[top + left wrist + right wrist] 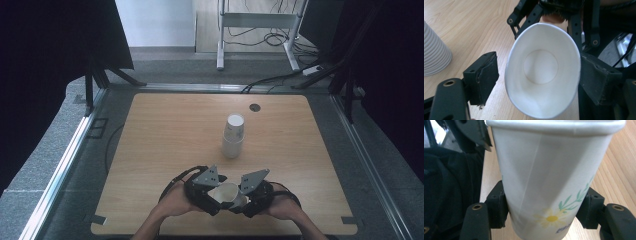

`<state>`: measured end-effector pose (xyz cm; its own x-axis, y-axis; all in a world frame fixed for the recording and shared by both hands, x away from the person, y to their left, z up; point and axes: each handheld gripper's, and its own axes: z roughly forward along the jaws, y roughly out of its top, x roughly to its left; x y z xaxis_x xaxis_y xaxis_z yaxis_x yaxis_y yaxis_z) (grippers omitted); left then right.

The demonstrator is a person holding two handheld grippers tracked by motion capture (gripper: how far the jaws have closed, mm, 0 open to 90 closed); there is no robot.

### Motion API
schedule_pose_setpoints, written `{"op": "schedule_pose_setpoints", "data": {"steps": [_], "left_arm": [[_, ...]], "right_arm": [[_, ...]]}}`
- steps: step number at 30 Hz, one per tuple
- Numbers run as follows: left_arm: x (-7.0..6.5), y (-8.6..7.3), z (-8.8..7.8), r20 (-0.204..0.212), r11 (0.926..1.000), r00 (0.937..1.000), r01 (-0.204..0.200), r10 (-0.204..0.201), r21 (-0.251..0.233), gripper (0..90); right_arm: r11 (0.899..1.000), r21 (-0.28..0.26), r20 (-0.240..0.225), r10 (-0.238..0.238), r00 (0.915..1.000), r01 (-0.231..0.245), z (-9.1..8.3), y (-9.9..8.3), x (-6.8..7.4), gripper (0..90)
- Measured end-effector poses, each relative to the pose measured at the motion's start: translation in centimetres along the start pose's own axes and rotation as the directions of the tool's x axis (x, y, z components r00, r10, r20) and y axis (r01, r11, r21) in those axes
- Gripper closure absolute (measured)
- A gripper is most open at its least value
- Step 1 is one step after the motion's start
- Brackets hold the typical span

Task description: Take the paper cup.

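Observation:
A white paper cup [226,194] with a daisy print lies on its side between my two grippers, just above the wooden table [165,130] near its front edge. My right gripper [245,200] is shut on the cup [549,170] near its base, one pad pressing on each side [544,212]. The cup's open mouth [541,70], squeezed to an oval, faces my left gripper [539,80]. That gripper [215,200] stands open around the rim, its left pad [486,77] clear of the cup. A stack of paper cups [233,136] stands upside down at the table's middle.
The stack's ribbed side [434,55] shows at the far left of the left gripper view. A round cable hole [255,107] sits near the table's back edge. Beyond the table are a metal desk frame [257,20], floor cables [272,37] and dark curtains on both sides.

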<state>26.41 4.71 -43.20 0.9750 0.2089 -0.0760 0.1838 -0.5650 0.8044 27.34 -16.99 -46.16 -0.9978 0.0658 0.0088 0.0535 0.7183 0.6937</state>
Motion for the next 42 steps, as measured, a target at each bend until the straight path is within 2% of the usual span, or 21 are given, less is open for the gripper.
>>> {"op": "schedule_pose_setpoints", "data": {"steps": [4,7,11,18,22,26,32,36,42], "left_arm": [[0.3,-0.4,-0.1,0.021,0.9987,0.9996,0.02,-0.019,-0.046,21.1],[0.3,-0.4,-0.2,0.027,0.9982,0.9996,0.013,-0.012,-0.059,22.5],[0.2,-0.4,-0.1,0.023,0.9981,0.9997,0.008,-0.006,-0.062,24.2],[0.0,-0.2,-0.1,0.008,0.9985,0.9997,-0.021,0.021,-0.05,31.3],[-0.1,0.1,-0.1,-0.004,0.999,0.9994,-0.036,0.036,-0.028,31.8],[-0.2,0.4,-0.3,-0.04,0.9988,0.998,-0.049,0.048,-0.001,32.0],[-0.2,0.5,-0.7,-0.095,0.9985,0.9942,-0.048,0.05,0.028,31.9],[-0.1,0.5,-0.8,-0.135,0.9967,0.9891,-0.051,0.059,0.063,31.9],[0.3,0.3,-1.1,-0.19,0.9946,0.9807,-0.028,0.046,0.1,31.7]], "right_arm": [[0.999,-0.041,0.003,0.002,1.0,-0.002,0.0,-0.1,-0.1,36.4],[0.998,-0.065,-0.005,0.011,0.9999,-0.011,-0.1,-0.1,-0.2,36.3],[0.995,-0.094,-0.017,0.021,0.9996,-0.022,-0.2,-0.2,-0.3,36.3],[0.995,-0.094,-0.022,0.025,0.9994,-0.027,-0.2,-0.2,-0.4,36.1],[0.995,-0.095,-0.027,0.027,0.9993,-0.03,0.0,-0.2,-0.5,34.8],[0.996,-0.085,-0.011,0.025,0.9996,-0.026,0.2,-0.2,-0.4,27.8],[0.997,-0.063,0.04,0.046,0.9982,-0.043,0.4,-0.1,-0.4,17.4],[0.997,-0.058,0.07,0.063,0.9956,-0.059,0.3,-0.1,-0.6,13.7],[0.994,-0.055,0.1,0.094,0.9904,-0.089,0.0,-0.4,-0.7,13.0]]}}
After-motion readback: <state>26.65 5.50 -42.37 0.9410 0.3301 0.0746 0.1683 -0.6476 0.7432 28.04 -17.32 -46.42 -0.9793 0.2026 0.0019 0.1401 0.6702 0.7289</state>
